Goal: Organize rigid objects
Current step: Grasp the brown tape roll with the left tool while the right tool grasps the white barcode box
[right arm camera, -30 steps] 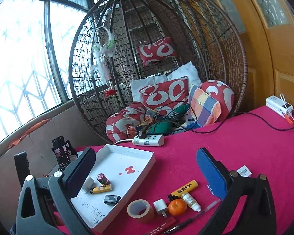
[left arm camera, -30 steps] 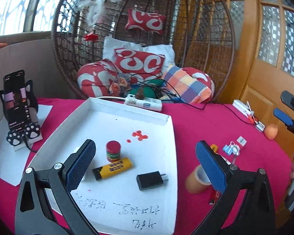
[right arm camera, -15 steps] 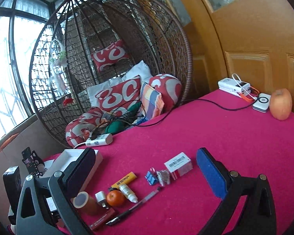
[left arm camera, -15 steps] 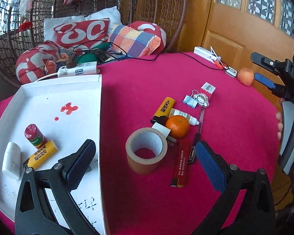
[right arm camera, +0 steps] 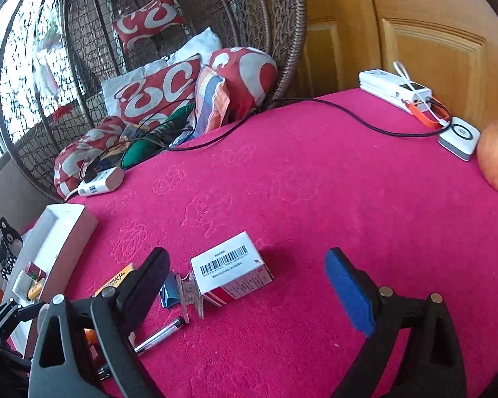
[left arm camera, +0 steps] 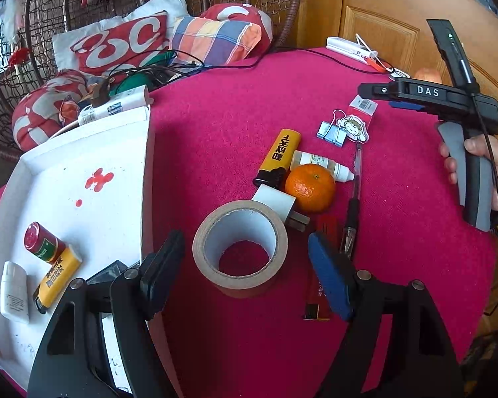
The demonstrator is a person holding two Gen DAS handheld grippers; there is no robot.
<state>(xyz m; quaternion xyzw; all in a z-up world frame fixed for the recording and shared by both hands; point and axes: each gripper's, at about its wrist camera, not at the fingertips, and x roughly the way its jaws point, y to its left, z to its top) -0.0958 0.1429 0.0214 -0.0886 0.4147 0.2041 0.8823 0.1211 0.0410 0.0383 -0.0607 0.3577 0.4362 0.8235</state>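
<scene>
1. On the pink tablecloth (left arm camera: 235, 106) lie one tape roll (left arm camera: 240, 243), one mandarin (left arm camera: 310, 187), one yellow lighter (left arm camera: 277, 157), one dropper bottle (left arm camera: 322, 165), one pen (left arm camera: 352, 205) and one small carton (right arm camera: 231, 269).
2. The white tray (left arm camera: 83, 152) at the cloth's left edge holds one red battery (left arm camera: 43, 242), a second yellow lighter (left arm camera: 57, 277) and one white bottle (left arm camera: 14, 293).
3. The left gripper (left arm camera: 245, 258) is spread wide, its fingers on either side of the tape roll without touching it.
4. The right gripper (right arm camera: 247, 282), level and wide open, has the carton between its fingers.

lighters 2 (left arm camera: 279, 154) (left arm camera: 57, 277) | tape roll 1 (left arm camera: 239, 247) | orange 1 (left arm camera: 310, 187) | pens maybe 1 (left arm camera: 352, 199)
</scene>
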